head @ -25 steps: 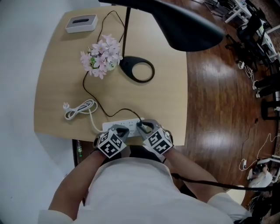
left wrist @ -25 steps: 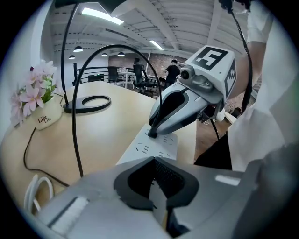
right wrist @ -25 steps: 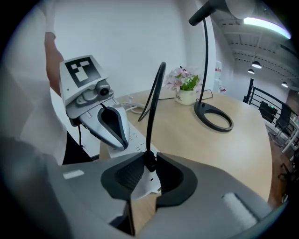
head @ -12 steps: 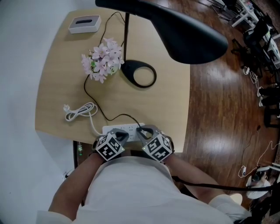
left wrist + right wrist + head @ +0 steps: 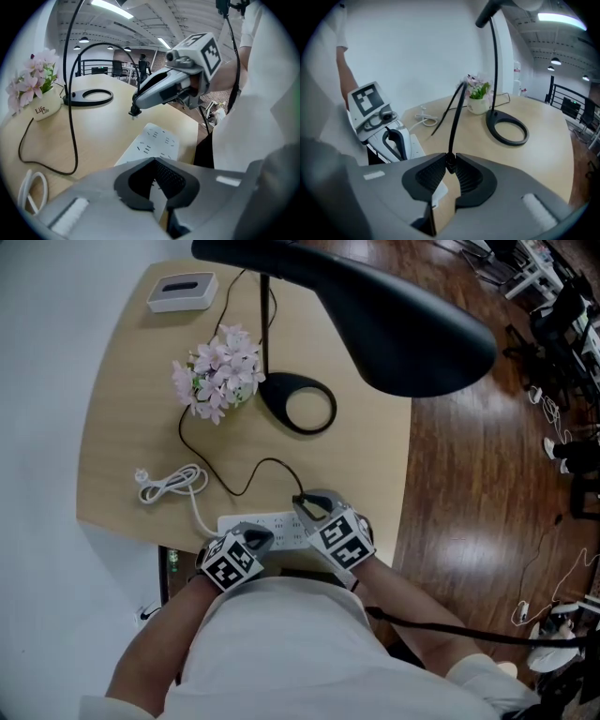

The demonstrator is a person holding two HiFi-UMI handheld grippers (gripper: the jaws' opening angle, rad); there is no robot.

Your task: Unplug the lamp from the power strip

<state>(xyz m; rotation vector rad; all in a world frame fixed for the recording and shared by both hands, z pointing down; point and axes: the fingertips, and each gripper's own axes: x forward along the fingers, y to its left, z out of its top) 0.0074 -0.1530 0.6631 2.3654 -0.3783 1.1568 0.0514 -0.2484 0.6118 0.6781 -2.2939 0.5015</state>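
The white power strip (image 5: 272, 526) lies along the table's near edge. My left gripper (image 5: 257, 539) is shut, with its tips pressed down on the strip's near end (image 5: 157, 140). My right gripper (image 5: 306, 505) is shut on the lamp's black plug (image 5: 135, 111), which hangs clear above the strip with its prongs out of the sockets. The black cord (image 5: 457, 112) rises straight out of the right gripper (image 5: 451, 163). That cord loops across the table toward the black lamp's ring base (image 5: 298, 404). The lamp's head (image 5: 394, 315) hangs over the table's right side.
A small pot of pink flowers (image 5: 217, 371) stands left of the lamp base. A white box (image 5: 182, 292) sits at the far corner. The strip's own white cord lies coiled (image 5: 169, 482) at the left. Wooden floor (image 5: 469, 484) borders the table's right edge.
My right gripper has lifted up and away from the strip, pulling the black plug out of its socket. The cord's loop has risen with it. The left gripper stays on the strip.
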